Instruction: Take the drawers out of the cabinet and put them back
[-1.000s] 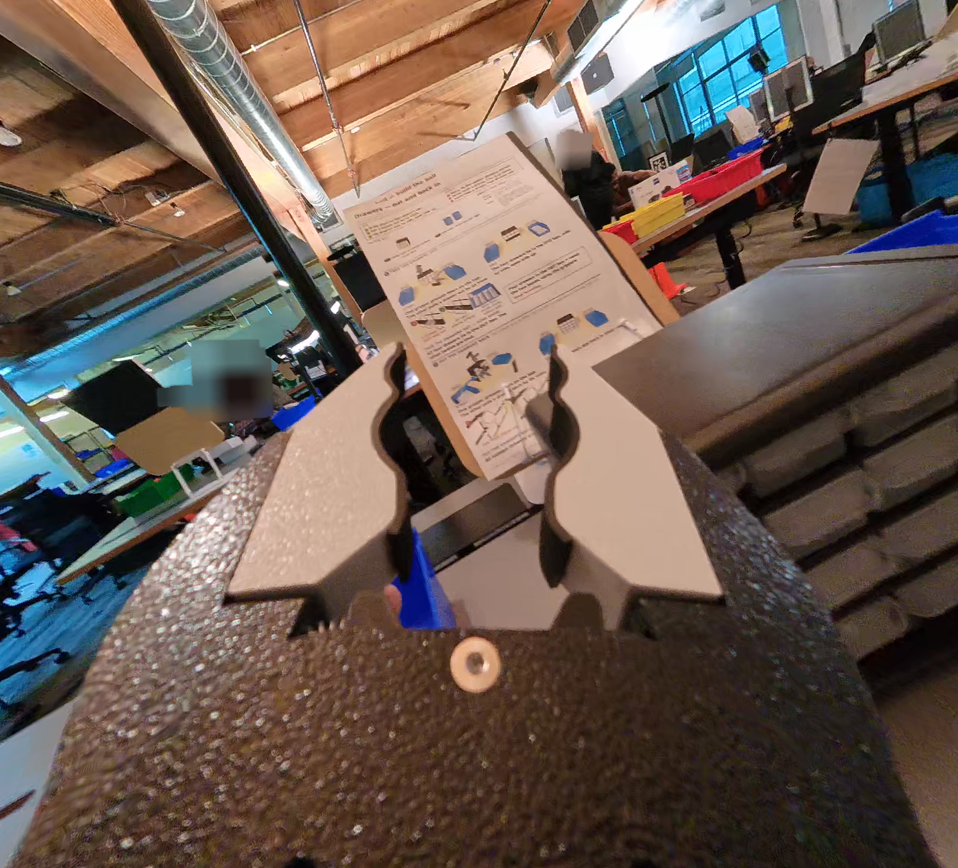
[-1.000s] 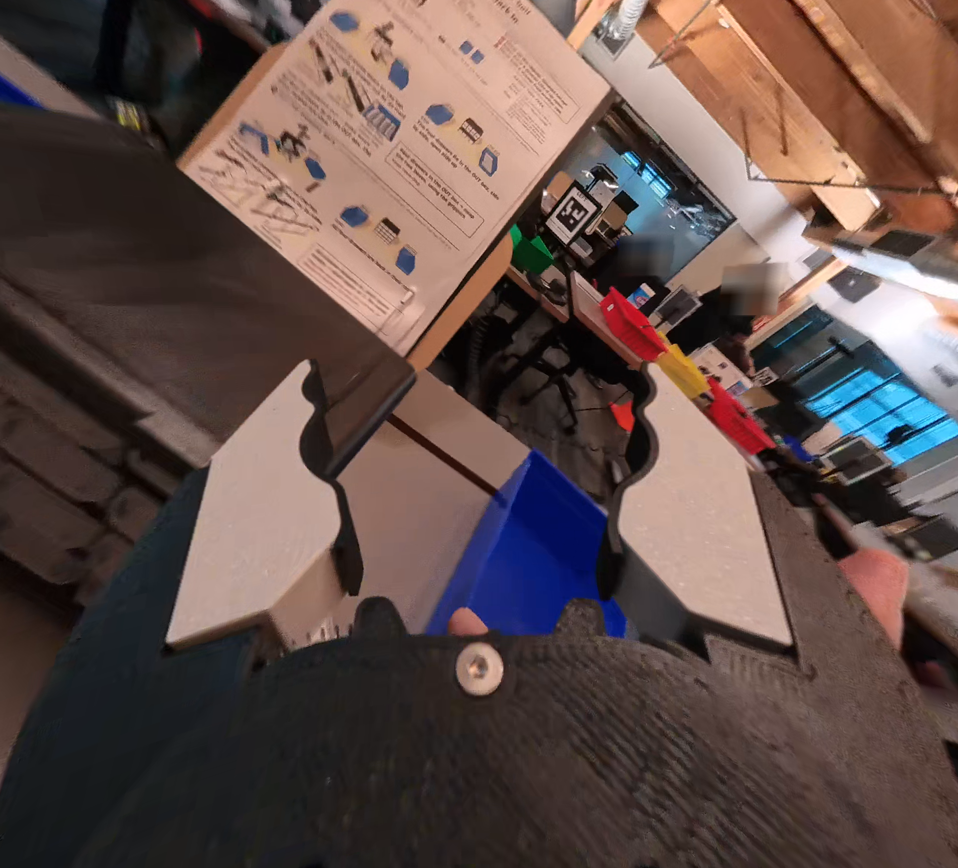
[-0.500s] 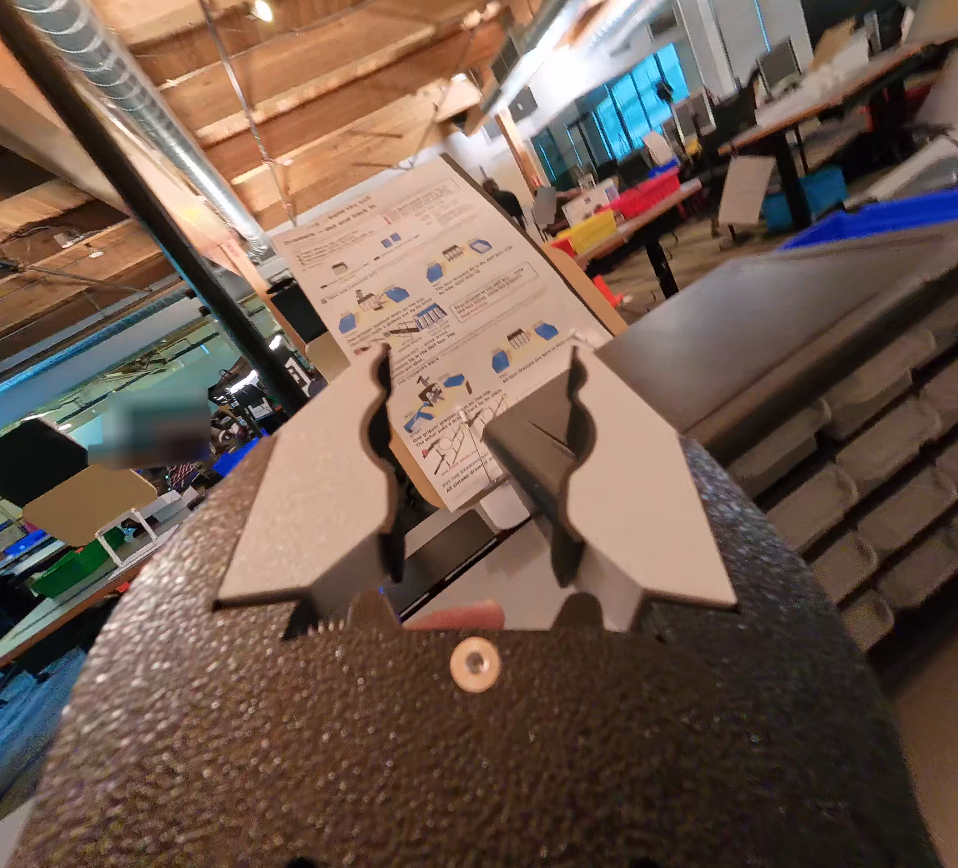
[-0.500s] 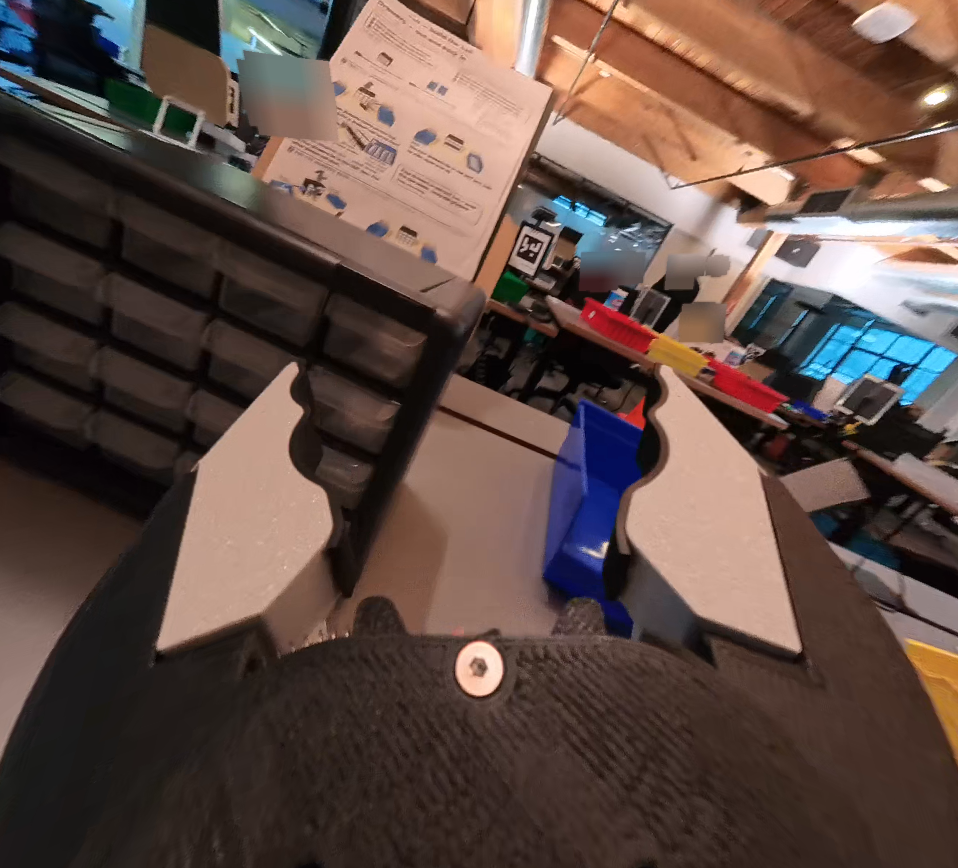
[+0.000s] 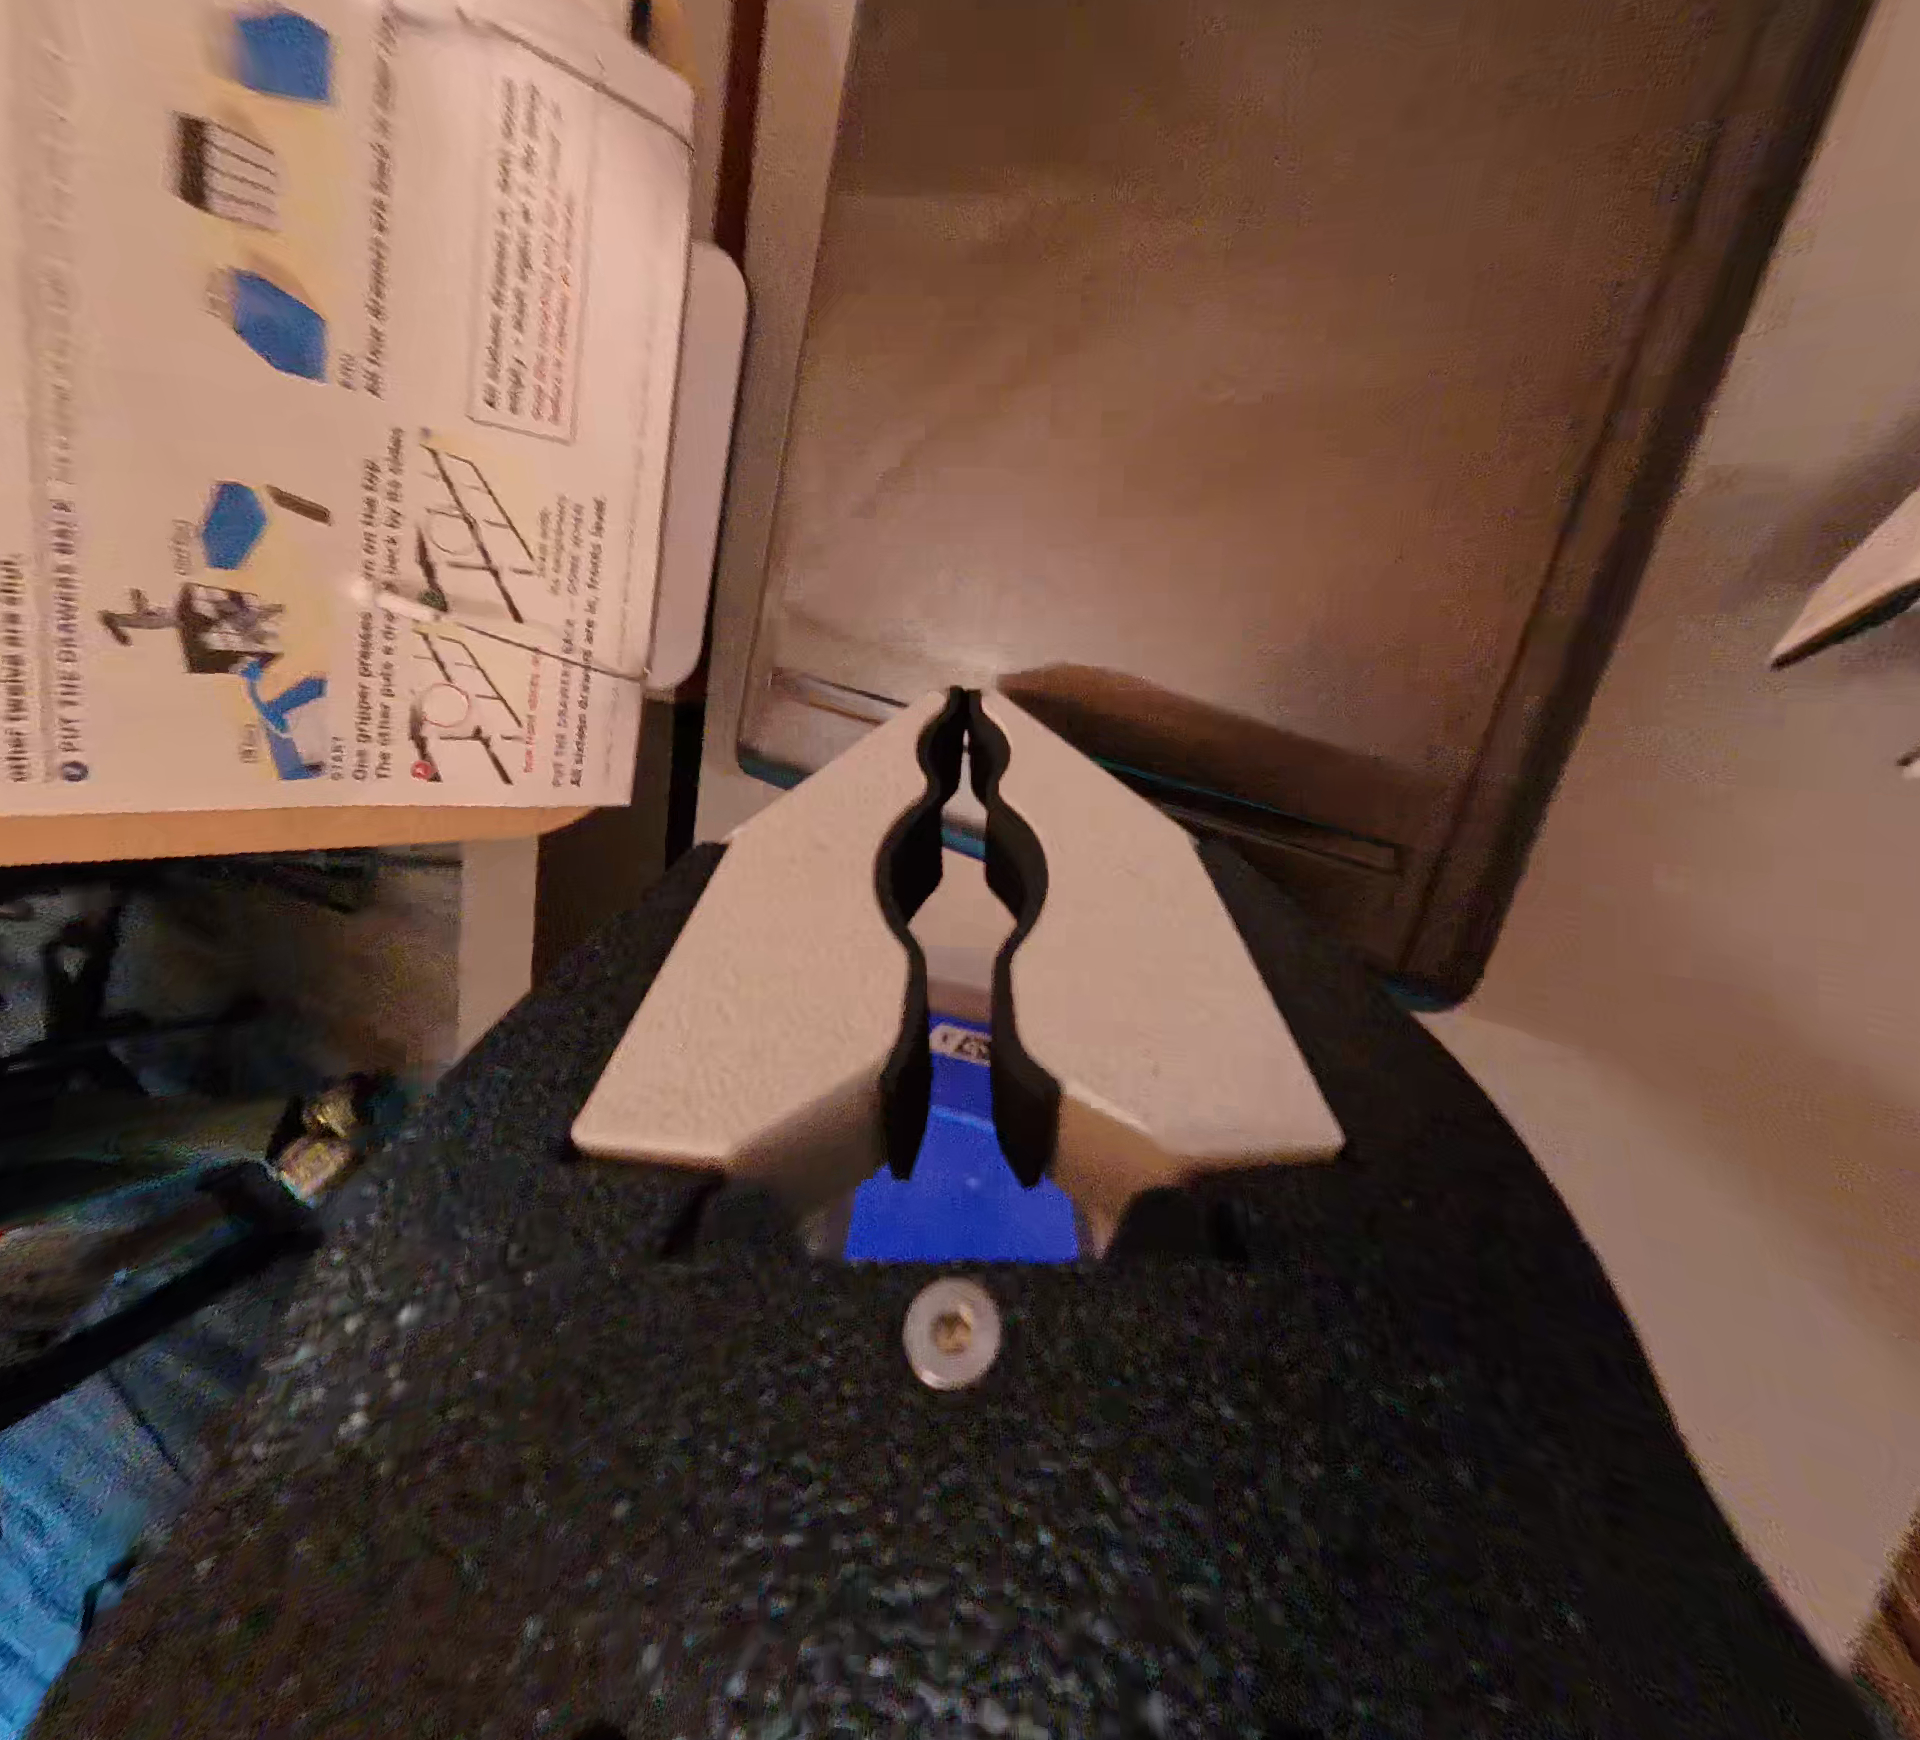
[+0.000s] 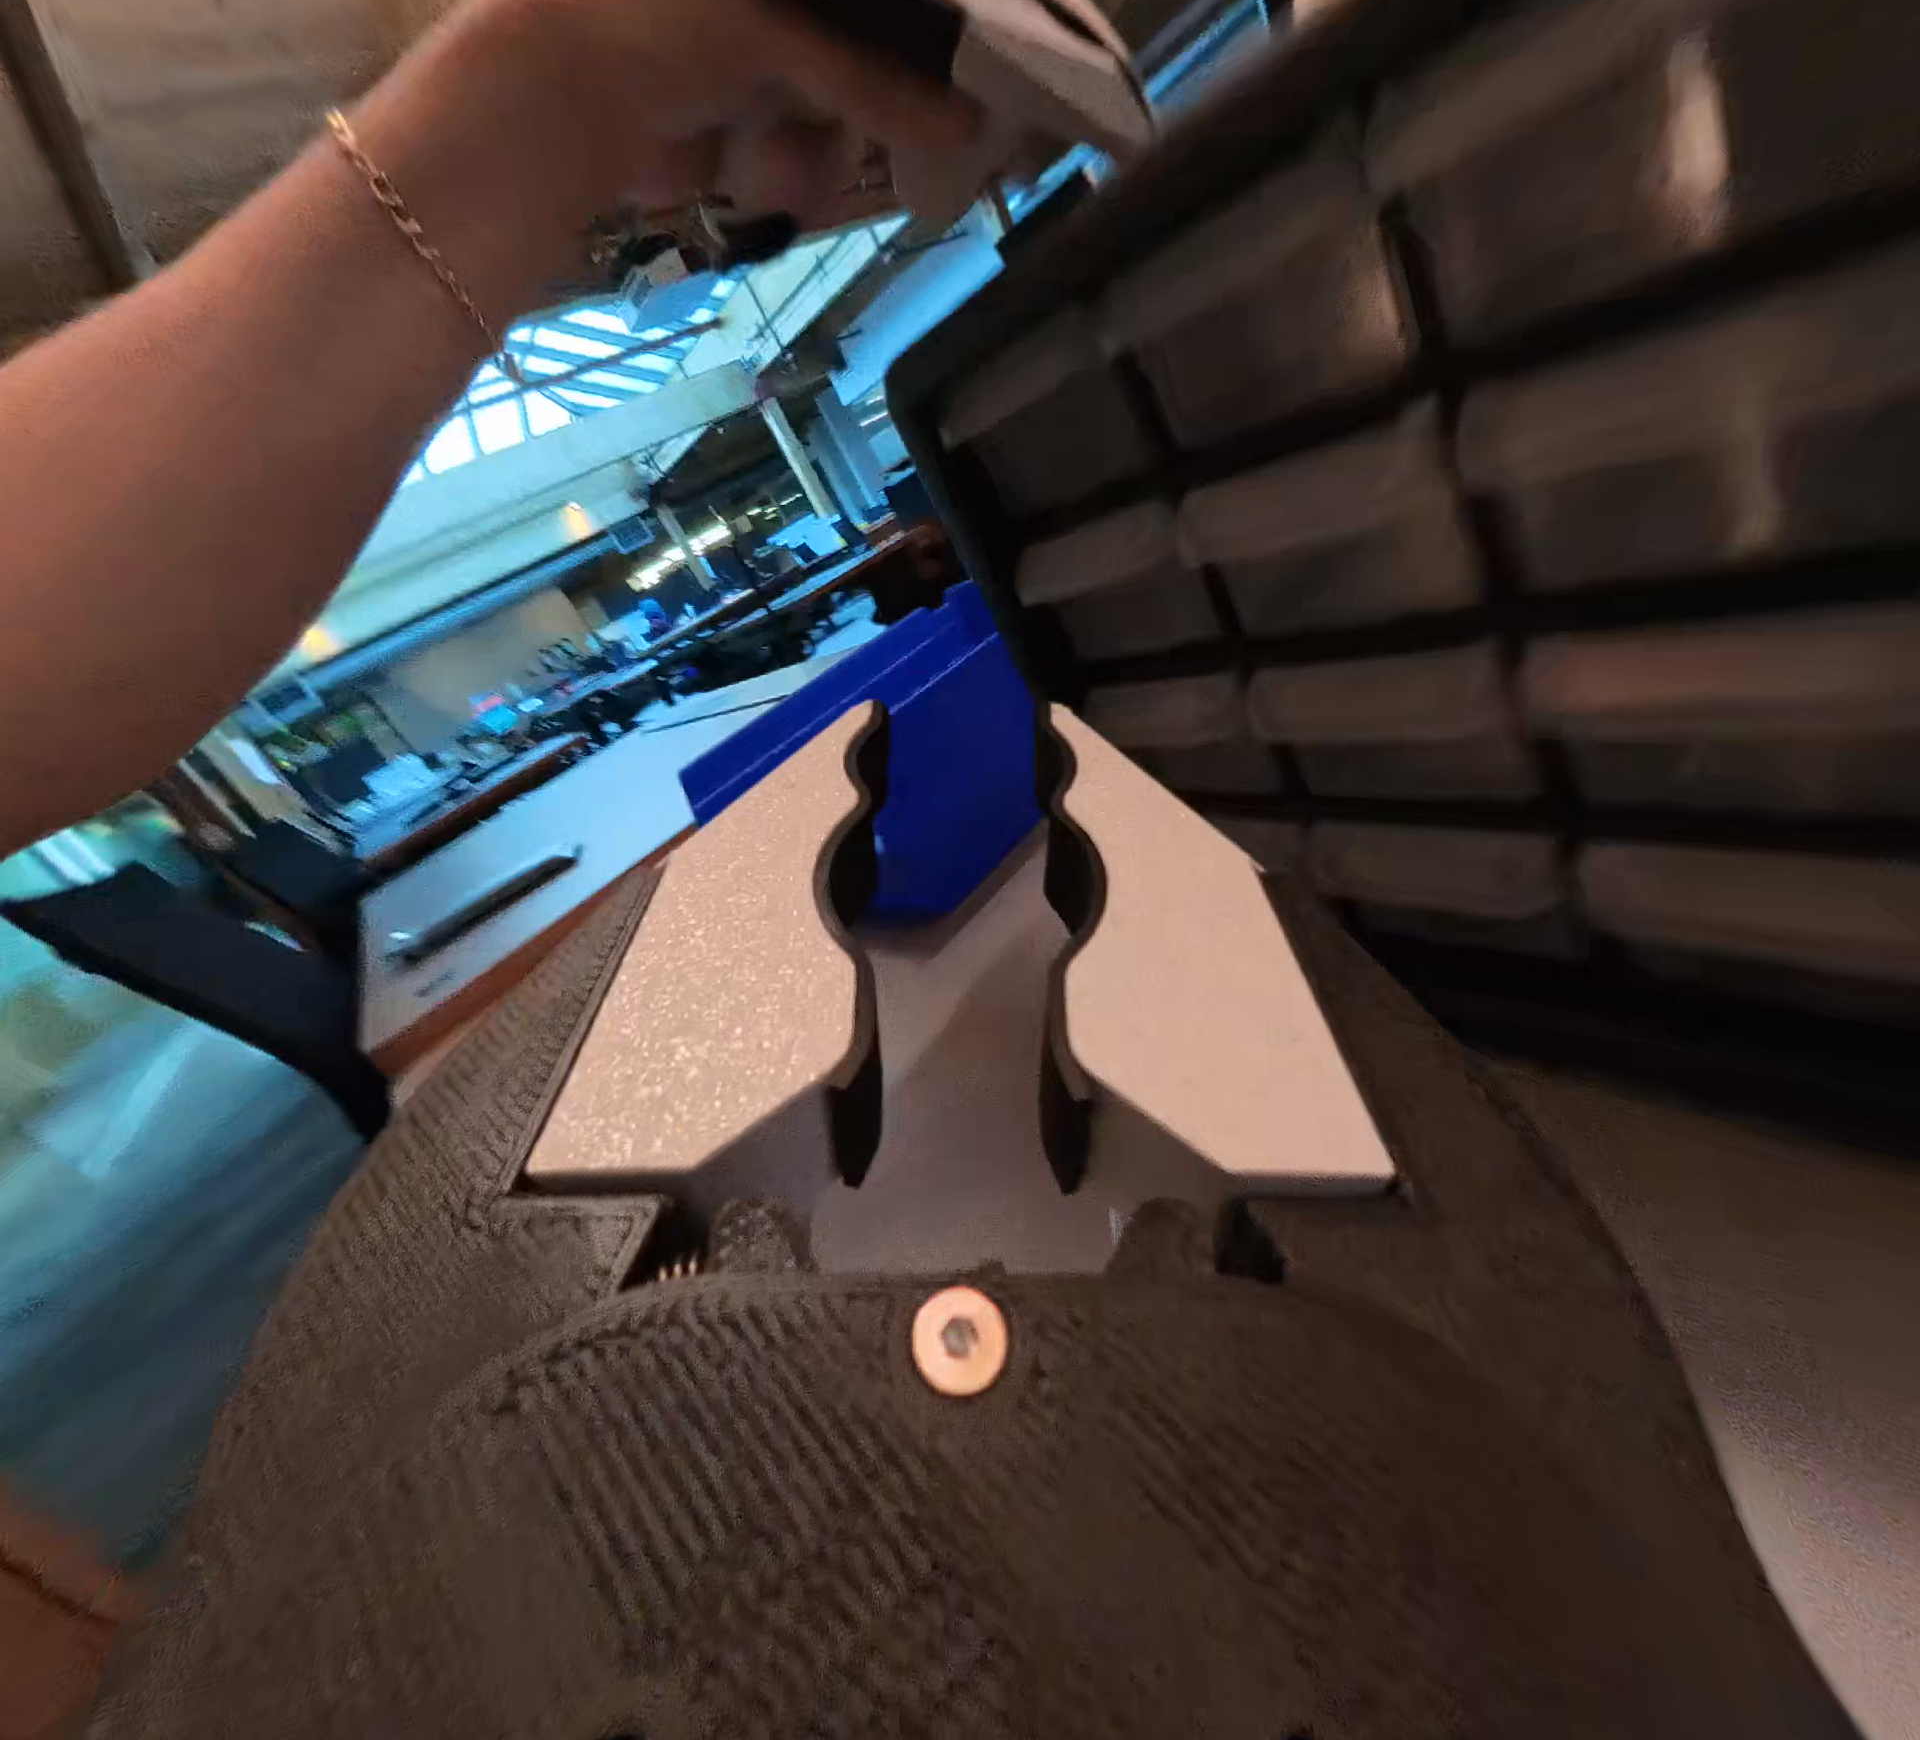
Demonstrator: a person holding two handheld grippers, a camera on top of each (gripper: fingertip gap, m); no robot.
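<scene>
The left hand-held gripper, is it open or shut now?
Shut. In the left wrist view the left hand-held gripper has its fingertips touching above the dark cabinet top, with nothing held between them.

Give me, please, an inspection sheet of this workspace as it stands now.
Surface: pale table, bare in front of the cabinet.
Job's things: dark cabinet; the drawers in view are all pushed in.
Clutter: blue bin beside the cabinet; instruction sheet on cardboard behind it.
Grippers: left gripper jaws shut, at the cabinet top, held by a hand; right gripper jaws open, empty.
Cables: nothing seen.
Surroundings: far tables, blurred.
</scene>
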